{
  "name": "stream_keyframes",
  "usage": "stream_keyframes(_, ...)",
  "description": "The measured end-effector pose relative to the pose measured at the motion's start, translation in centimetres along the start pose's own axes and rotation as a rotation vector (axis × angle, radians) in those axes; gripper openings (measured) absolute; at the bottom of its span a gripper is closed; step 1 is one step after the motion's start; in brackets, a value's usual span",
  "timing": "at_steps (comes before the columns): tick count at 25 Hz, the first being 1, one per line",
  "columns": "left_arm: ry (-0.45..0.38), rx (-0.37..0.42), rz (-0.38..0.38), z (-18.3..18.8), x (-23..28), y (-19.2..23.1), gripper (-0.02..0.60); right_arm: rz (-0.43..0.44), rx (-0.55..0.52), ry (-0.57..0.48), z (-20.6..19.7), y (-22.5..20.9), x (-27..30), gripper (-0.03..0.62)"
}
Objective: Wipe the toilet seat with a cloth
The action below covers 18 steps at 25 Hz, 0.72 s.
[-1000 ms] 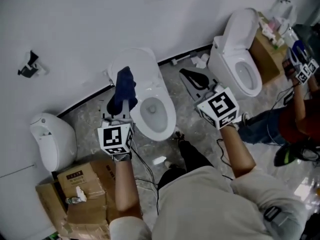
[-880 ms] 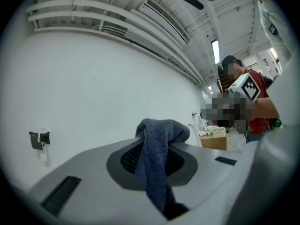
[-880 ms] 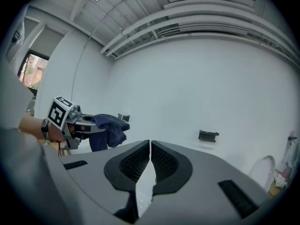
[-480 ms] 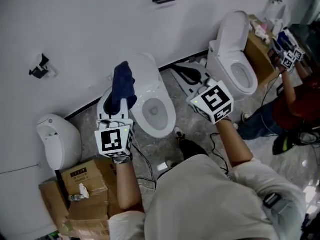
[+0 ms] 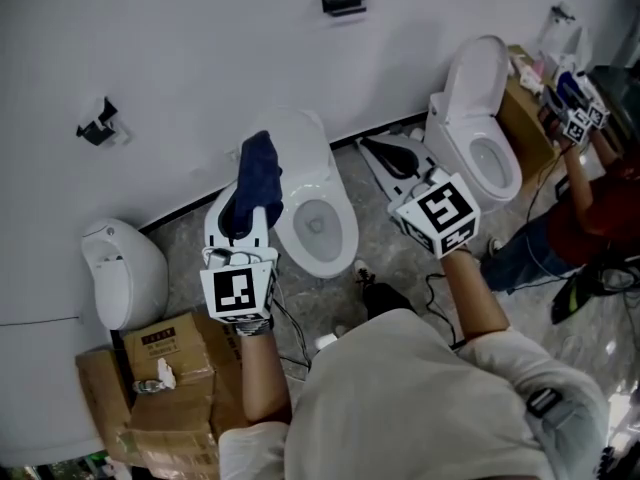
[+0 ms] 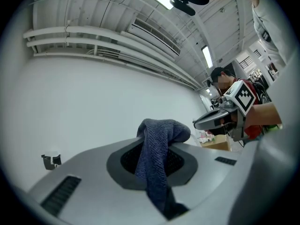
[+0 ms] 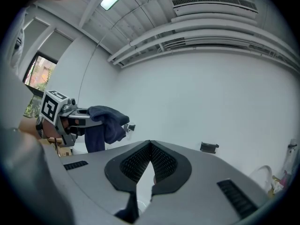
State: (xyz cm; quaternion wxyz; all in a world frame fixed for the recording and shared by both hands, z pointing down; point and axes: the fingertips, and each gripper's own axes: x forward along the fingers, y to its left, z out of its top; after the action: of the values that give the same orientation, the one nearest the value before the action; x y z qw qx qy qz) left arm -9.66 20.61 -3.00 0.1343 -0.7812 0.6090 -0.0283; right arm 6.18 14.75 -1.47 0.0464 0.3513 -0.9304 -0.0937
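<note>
Left tool (image 6: pixel 157 149) is clamped on the dark blue woven cloth (image 5: pixel 260 173), raised beside the white ceramic toilet (image 5: pixel 345 243). Right tool (image 7: pixel 150 149) is closed and empty. Wiping looks not yet started; next, lower the cloth onto the seat rim.

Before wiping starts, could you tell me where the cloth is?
In the head view, the blue cloth is clamped in the left hand-held gripper, left of centre, beside the middle toilet.

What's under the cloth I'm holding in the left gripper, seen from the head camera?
The blue cloth, clamped in the left gripper, covers the middle toilet's left edge in the head view. Its bowl and raised lid show beside it; the left seat rim is covered.
</note>
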Motion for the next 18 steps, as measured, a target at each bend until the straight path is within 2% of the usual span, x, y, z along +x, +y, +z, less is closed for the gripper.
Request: stream_keyframes(18, -0.003, -0.017, -0.023, -1.4, 0.2, 0.1, 0.040, -0.007, 0.022, 0.016, -1.3, 0.6, 0.8, 0.028)
